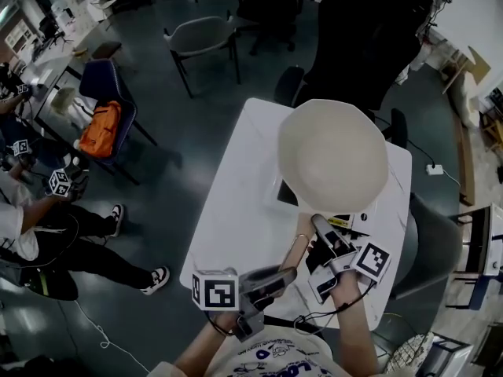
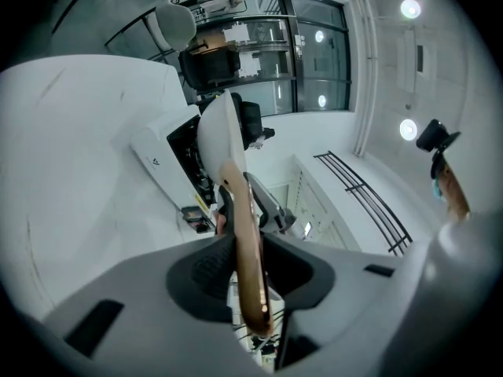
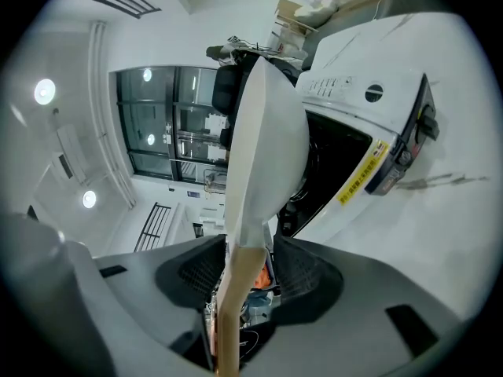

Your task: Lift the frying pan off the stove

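left gripper (image 1: pixel 288 273) grey | right gripper (image 1: pixel 319 224) grey | marker cubes (image 1: pixel 214 290) (image 1: pixel 371 260) white, black squares | cable (image 1: pixel 346 309) black | shirt (image 1: pixel 275 360) at 6 o'clock, white, blue print

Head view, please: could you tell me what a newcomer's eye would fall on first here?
The big cream frying pan over the stove on the white table fills the middle. Its wooden handle is clamped in the left hand-held gripper, while the right hand-held gripper stands open around it.
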`<state>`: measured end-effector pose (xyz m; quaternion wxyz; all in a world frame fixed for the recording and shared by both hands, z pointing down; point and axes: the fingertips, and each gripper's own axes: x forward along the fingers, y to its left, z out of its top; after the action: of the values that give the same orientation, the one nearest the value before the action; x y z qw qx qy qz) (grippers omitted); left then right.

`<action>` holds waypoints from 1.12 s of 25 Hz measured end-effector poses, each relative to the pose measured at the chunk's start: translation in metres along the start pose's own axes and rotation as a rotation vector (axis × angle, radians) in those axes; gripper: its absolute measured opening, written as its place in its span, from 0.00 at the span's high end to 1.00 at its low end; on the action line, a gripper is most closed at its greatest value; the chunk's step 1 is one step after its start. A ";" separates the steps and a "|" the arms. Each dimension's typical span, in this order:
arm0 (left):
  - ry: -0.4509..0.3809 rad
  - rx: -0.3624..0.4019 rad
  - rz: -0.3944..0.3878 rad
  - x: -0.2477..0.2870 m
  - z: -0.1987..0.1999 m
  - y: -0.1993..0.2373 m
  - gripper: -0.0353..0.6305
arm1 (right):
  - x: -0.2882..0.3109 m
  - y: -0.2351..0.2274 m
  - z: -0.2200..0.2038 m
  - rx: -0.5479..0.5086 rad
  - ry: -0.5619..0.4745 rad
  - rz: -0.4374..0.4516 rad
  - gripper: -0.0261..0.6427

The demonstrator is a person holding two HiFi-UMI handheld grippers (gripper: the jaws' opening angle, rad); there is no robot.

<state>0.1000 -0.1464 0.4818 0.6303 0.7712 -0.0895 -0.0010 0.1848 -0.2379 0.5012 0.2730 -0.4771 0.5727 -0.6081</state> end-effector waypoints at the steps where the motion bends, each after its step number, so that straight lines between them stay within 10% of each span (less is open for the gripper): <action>1: -0.001 0.001 0.003 0.000 0.000 0.001 0.77 | 0.003 0.001 -0.001 0.001 0.008 0.006 0.69; 28: 0.006 0.006 0.019 0.001 -0.004 -0.002 0.77 | 0.039 0.008 -0.004 -0.036 0.135 0.063 0.69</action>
<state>0.1018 -0.1420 0.4811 0.6283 0.7721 -0.0949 0.0074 0.1644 -0.2721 0.5045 0.2443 -0.4215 0.6155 -0.6196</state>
